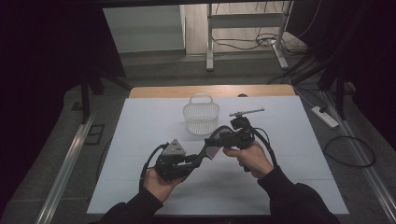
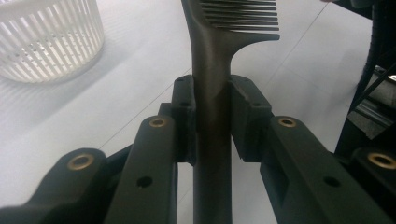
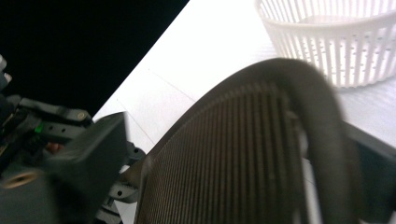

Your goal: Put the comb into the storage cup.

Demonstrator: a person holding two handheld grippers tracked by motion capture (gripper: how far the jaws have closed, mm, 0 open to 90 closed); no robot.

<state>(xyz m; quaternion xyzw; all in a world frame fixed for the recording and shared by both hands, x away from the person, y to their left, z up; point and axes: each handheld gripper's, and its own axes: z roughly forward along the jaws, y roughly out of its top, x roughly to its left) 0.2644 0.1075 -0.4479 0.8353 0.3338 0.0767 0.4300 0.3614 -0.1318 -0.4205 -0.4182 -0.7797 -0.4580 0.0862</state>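
Above the table's [image 1: 140, 140] middle, my left fingers [image 2: 212, 116] clamp the comb's [image 2: 212, 70] handle, holding it in the air. Right fingers [image 3: 224, 154] straddle the toothed end, not yet pinching as far as I can tell. Close squarely on the spine before the left lets go; basket [image 1: 201, 116] sits near the far edge.

We see the high view dim, its corners falling to black, while the white rectangular tabletop [image 1: 280, 154] catches soft overhead light. In the left gripper view the dark plastic comb [image 2: 212, 60] clamped between the jaws is fairly sharp; the white slatted plastic basket [image 2: 49, 39] beyond and to the side glares pale. In the right gripper view the comb's teeth, close before the jaws, smear with blur.
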